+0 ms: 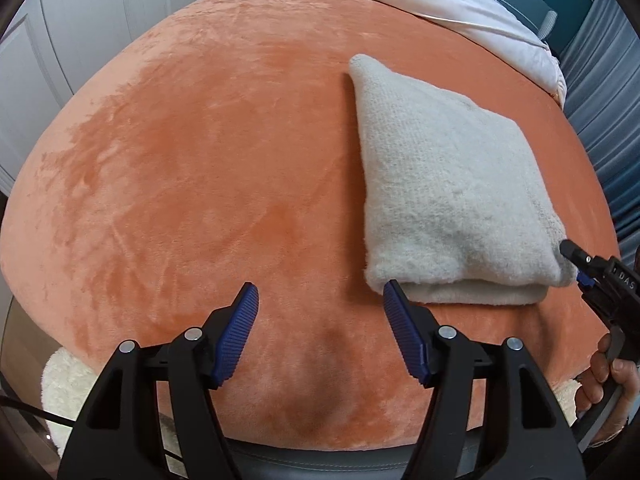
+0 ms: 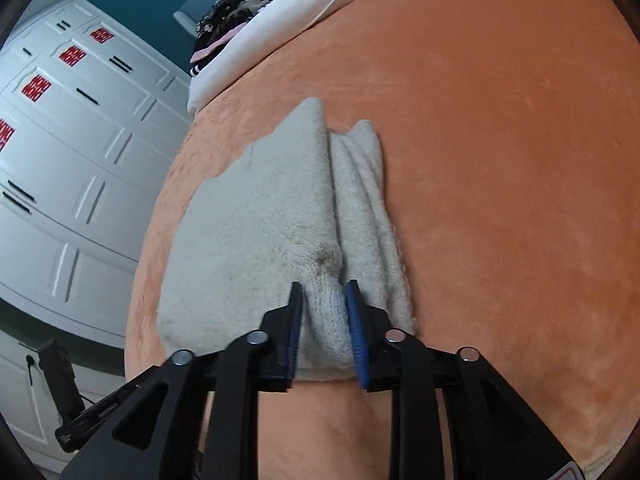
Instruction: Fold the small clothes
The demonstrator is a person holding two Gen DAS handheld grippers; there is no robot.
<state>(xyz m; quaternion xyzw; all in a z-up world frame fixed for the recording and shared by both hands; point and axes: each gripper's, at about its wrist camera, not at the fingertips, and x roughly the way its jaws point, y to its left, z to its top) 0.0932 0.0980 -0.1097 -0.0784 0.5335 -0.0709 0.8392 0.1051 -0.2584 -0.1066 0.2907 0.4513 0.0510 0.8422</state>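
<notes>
One gripper (image 2: 323, 292) pinches cloth (image 2: 256, 224).

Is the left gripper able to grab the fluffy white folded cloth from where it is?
Probably yes. The left gripper is open, its right finger beside the fluffy white folded cloth near corner, with only bare orange blanket between.

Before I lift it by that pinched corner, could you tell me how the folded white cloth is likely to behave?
The cloth looks soft and fluffy, so it would probably droop. It lies in stacked layers; the right gripper seems to pinch only one bunched corner, so the layers may fall open. The left gripper is open beside it, free to support the other corner.
</notes>
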